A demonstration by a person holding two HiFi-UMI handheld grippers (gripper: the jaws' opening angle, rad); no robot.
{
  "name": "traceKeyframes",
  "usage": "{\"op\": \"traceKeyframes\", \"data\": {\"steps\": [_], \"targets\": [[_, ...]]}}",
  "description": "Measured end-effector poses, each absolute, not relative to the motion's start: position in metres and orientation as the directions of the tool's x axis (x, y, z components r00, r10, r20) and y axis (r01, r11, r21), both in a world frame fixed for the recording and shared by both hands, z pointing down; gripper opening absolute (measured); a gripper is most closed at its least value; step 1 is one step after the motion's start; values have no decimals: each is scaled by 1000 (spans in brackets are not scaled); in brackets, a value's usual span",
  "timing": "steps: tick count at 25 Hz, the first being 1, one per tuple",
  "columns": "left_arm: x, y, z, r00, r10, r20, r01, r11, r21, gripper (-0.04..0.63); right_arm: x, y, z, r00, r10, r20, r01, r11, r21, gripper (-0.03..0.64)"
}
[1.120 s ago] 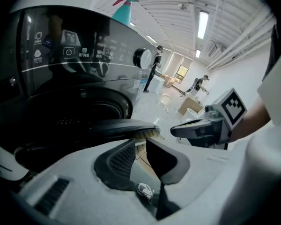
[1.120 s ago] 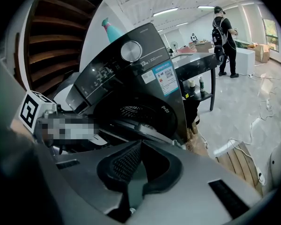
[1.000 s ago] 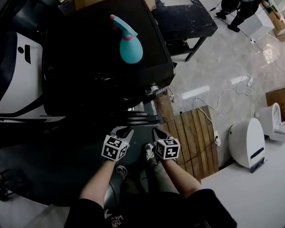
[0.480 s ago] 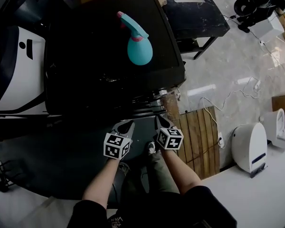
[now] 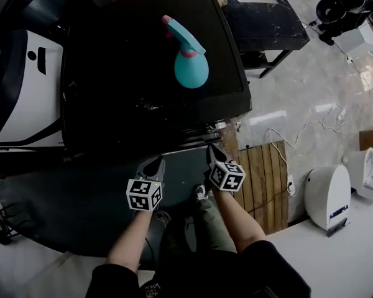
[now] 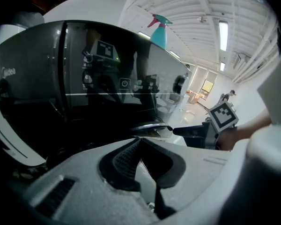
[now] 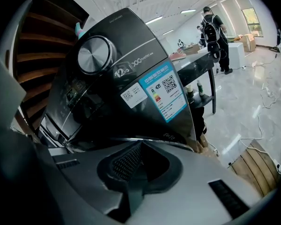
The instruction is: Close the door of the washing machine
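In the head view, both bare forearms reach from six o'clock toward twelve o'clock, side by side. The left hand-held gripper [image 5: 154, 164] points at the front of the black washing machine [image 5: 130, 73], a little to eleven o'clock of its marker cube. The right hand-held gripper [image 5: 211, 151] lies at three o'clock of the left one and sits higher in the picture, with its tip near the lower front edge of the machine. Both point forward and downward.

In their own views, each hand-held gripper has its jaws pressed together, and there is nothing between them.

The door shows only as a curved chrome rim [image 7: 131, 140] just beyond the right jaws, below the energy label. The left gripper view also catches a piece of this rim. We cannot tell whether the door is fully closed.

A teal spray bottle [image 5: 190, 64] stands on the machine's top, toward one o'clock.

Compared with one second ago, the two marker cubes are further apart. The right one has gone forward toward the machine, and the left one has gone a little toward nine o'clock.
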State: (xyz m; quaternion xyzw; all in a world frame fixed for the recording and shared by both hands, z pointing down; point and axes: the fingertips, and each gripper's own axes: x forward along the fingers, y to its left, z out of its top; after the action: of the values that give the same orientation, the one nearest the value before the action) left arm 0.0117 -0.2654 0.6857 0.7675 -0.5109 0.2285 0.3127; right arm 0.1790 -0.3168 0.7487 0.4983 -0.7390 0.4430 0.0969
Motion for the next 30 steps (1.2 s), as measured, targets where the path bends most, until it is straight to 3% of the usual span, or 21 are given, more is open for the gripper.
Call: {"op": "traceKeyframes", "data": {"steps": [13, 30], "targets": [[1, -278, 684, 348, -675, 651, -937, -240, 252, 9, 179, -324, 750, -461, -676, 575, -821, 79, -566, -2], [2, -276, 686, 338, -680, 650, -941, -225, 255, 9, 176, -334, 743, -508, -671, 540, -816, 174, -551, 0]]}}
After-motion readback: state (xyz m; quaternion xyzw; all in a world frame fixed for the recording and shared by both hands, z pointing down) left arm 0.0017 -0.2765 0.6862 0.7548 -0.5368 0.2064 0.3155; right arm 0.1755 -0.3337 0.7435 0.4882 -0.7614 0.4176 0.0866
